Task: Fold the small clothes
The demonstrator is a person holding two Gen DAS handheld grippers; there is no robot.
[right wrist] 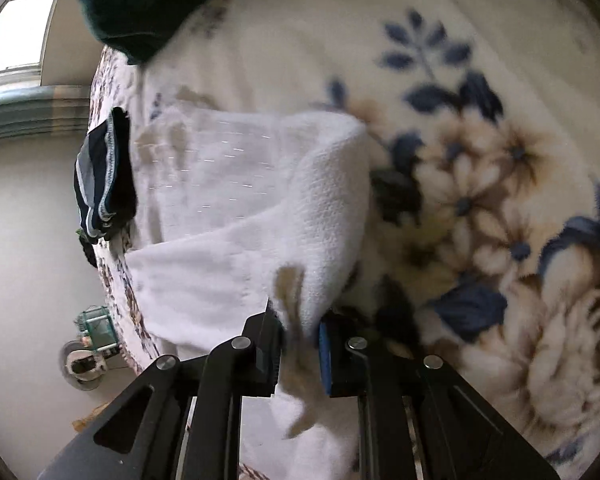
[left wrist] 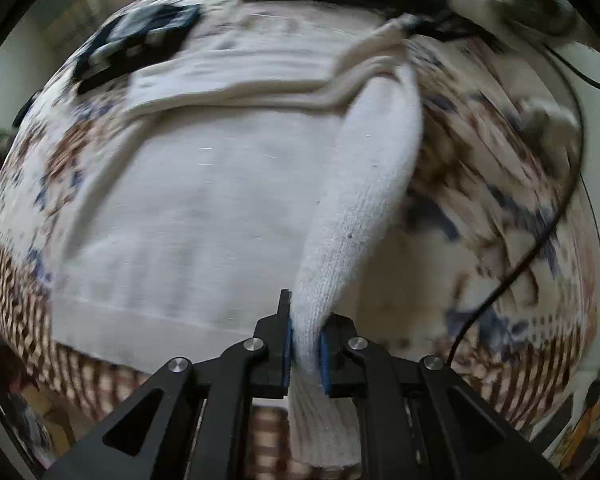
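Observation:
A white knitted sweater (left wrist: pixel 188 208) lies spread on a flowered blanket (left wrist: pixel 500 184). My left gripper (left wrist: pixel 305 344) is shut on the cuff of its sleeve (left wrist: pixel 364 200), which stretches up and away from the jaws toward the shoulder. In the right wrist view the same sweater (right wrist: pixel 236 208) hangs partly lifted over the blanket (right wrist: pixel 480 160). My right gripper (right wrist: pixel 300 348) is shut on a fold of its white edge, which bears a tan mark.
A dark striped folded garment (left wrist: pixel 140 40) lies at the blanket's far left, also in the right wrist view (right wrist: pixel 104 176). A dark green cloth (right wrist: pixel 140 4) lies beyond. A black cable (left wrist: pixel 540 232) runs over the right side. The bed edge and floor (right wrist: pixel 28 240) are left.

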